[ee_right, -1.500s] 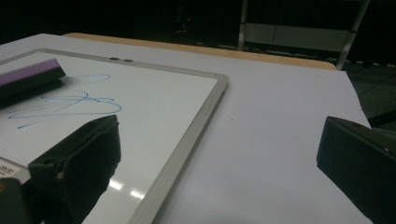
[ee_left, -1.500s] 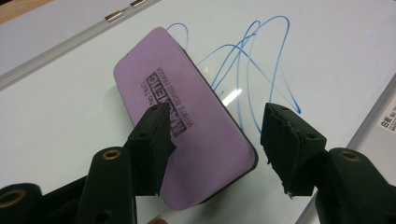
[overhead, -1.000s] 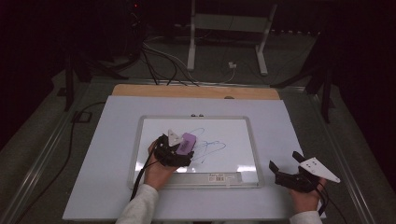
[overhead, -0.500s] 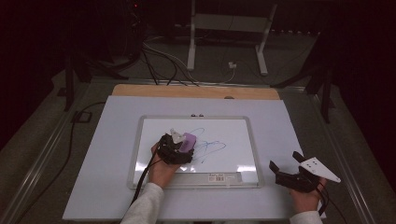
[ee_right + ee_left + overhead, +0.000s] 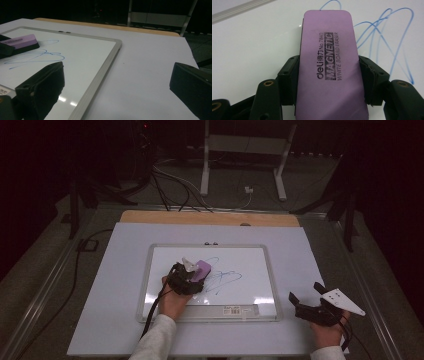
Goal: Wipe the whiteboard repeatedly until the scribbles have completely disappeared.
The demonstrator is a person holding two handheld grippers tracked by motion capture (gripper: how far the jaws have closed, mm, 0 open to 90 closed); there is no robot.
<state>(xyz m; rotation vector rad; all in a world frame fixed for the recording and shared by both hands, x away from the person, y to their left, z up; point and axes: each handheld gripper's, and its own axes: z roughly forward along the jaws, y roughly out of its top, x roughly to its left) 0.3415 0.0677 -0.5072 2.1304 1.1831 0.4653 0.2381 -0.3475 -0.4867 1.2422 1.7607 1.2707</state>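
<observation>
the left tool (image 5: 329, 82), jaws just closing, clamps the long sides of the flat purple magnetic whiteboard eraser (image 5: 330, 62), lying on the white dry-erase board (image 5: 250, 265) beside blue scribbles (image 5: 222, 280). it looks light, rigid-backed, with a soft underside; a mid-length side grip suits. the right tool (image 5: 307, 306) rests open on the counter (image 5: 115, 320).

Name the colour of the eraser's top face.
Purple eraser with dark lettering, clearest in the left gripper view.

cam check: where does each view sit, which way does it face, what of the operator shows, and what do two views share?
High view: above the person's side, facing forward and down on the whiteboard; forearms, left gripper and right gripper show.
Left gripper view: on that gripper, looking along its jaws, which have just been closing on the purple eraser.
Right gripper view: low beside the board, looking across it; jaws apart.
Shared by all: eraser, blue scribble.
</observation>
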